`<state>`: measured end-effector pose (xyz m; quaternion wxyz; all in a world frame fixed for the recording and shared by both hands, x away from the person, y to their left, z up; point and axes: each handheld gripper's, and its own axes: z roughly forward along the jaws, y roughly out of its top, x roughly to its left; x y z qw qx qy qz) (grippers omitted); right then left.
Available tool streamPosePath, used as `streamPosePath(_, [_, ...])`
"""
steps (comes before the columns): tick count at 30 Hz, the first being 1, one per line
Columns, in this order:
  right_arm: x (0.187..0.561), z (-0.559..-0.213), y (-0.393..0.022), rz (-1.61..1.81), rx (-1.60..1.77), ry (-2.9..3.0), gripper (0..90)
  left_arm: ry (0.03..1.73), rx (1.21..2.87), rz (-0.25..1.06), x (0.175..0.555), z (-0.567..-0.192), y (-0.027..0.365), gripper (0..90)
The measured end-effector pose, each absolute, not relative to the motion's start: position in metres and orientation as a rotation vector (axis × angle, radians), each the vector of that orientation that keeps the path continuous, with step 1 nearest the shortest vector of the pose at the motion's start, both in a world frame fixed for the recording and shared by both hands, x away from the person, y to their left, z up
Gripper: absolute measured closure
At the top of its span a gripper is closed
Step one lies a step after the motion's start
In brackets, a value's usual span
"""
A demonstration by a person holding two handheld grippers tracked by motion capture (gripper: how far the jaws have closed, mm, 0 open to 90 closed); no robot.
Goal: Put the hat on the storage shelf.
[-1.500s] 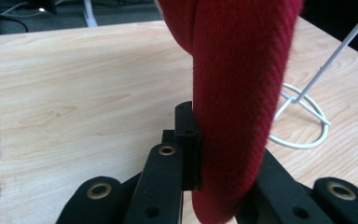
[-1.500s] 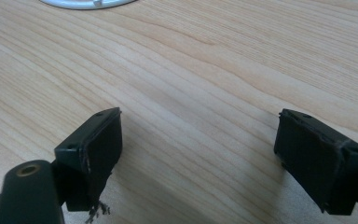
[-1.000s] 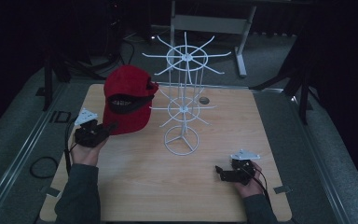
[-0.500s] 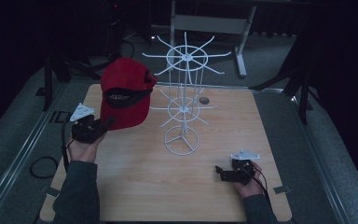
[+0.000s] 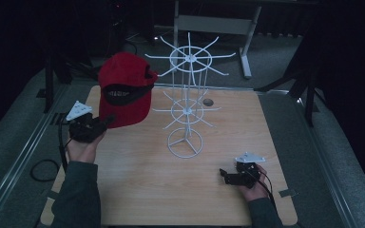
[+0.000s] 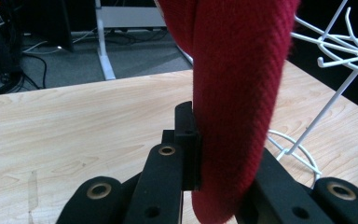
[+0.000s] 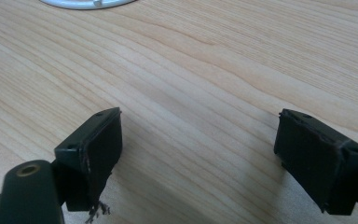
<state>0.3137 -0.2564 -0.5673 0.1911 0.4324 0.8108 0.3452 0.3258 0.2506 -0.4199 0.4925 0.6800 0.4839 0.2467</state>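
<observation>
A red cap (image 5: pixel 123 90) hangs in the air above the table's left side, held by its brim. My left gripper (image 5: pixel 105 122) is shut on that brim; in the left gripper view the red fabric (image 6: pixel 235 93) stands pinched between the black jaws. A white wire rack (image 5: pixel 186 102) with two tiers of hooked spokes stands mid-table, just right of the cap. Its round base (image 7: pixel 81 3) shows at the top of the right gripper view. My right gripper (image 5: pixel 224 175) rests low near the front right of the table, open, with bare wood between its pads (image 7: pixel 98 144).
The wooden table (image 5: pixel 266 133) has open surface between rack and right hand. A small dark round object (image 5: pixel 208 102) lies behind the rack. A metal desk frame (image 5: pixel 218 23) stands beyond the table. Dark floor surrounds it, with a cable (image 5: pixel 40 168) at left.
My left gripper has lifted the cap up and leftward, away from the rack, tipping it so the crown sits higher. The right gripper has stayed where it was.
</observation>
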Motion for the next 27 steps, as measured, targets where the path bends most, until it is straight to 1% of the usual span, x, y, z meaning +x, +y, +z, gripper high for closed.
streamPosePath(27, [0.314, -0.567, -0.256, 0.969, 1.216, 2.277, 15.0, 1.143, 1.608, 0.622, 0.322, -0.402, 0.254, 86.1])
